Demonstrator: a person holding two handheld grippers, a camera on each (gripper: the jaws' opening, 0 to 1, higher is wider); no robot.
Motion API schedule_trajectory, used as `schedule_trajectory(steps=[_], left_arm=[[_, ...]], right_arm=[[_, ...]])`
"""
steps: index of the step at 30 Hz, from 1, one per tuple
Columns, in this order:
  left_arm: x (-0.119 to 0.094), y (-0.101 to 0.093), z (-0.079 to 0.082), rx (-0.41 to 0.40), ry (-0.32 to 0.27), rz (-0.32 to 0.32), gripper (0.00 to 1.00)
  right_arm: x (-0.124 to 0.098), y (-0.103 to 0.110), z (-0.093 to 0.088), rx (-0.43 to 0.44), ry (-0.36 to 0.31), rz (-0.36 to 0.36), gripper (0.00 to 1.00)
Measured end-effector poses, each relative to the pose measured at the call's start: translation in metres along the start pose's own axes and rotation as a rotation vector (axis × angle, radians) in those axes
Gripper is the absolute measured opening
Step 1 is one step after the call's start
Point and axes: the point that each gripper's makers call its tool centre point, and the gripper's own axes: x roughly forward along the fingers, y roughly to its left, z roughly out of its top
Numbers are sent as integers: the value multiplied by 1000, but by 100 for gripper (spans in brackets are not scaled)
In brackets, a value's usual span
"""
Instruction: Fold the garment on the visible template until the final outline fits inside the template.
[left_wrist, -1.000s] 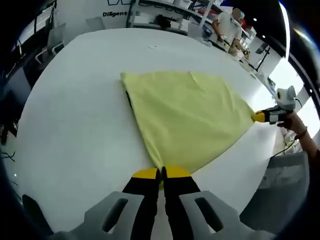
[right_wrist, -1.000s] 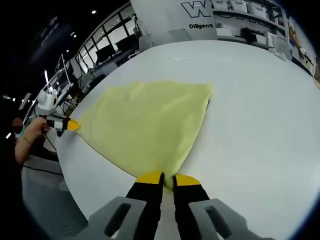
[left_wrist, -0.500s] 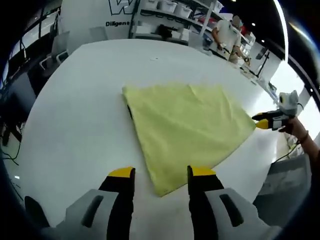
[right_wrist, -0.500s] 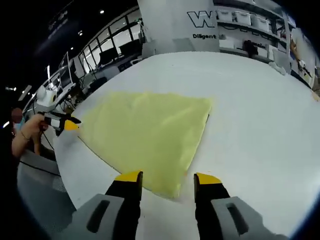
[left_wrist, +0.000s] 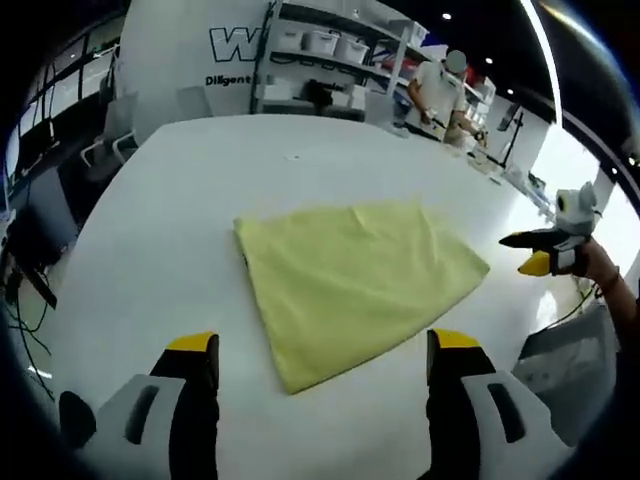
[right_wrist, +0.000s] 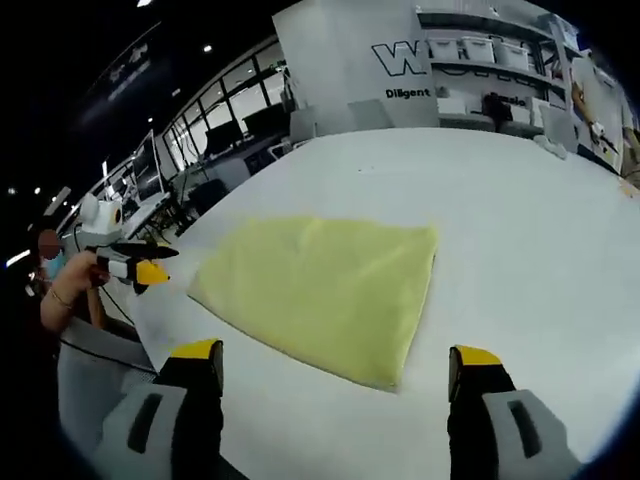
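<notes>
A yellow garment lies folded flat on the white table; it also shows in the right gripper view. A thin dark line runs along its far side edge. My left gripper hovers open over the near corner, jaws wide apart and touching nothing. My right gripper is open the same way, above the opposite near edge. Each gripper shows in the other's view, held by a hand: the right one off the garment's right corner, the left one off its left corner.
The round table's edge curves close by the hand on the right. Shelves with white bins and a standing person are behind the table. Chairs stand at the far left. Desks with monitors line the background.
Both grippers were shut on the garment's near corners; they opened, let go and drew back. The garment now lies flat on the table.
</notes>
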Motion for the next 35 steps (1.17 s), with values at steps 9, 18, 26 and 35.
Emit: schedule_trajectory(steps=[9,18,26,35], left_arm=[[-15,-13,-1,44,-10,17,99],[-14,-19,-6,61,-38,5,99],[-11,-21,-8,81,-27,5,99],[-8,-24,-12,70,-14,-5,99]], right_arm=[[-19,17,6,-19,-38,1,99],[-26,24,1,-60,-38,-25,99],[-23,34,-5,-94,-15,5,99],[-27,31,-5,-99,-24,-2,99]])
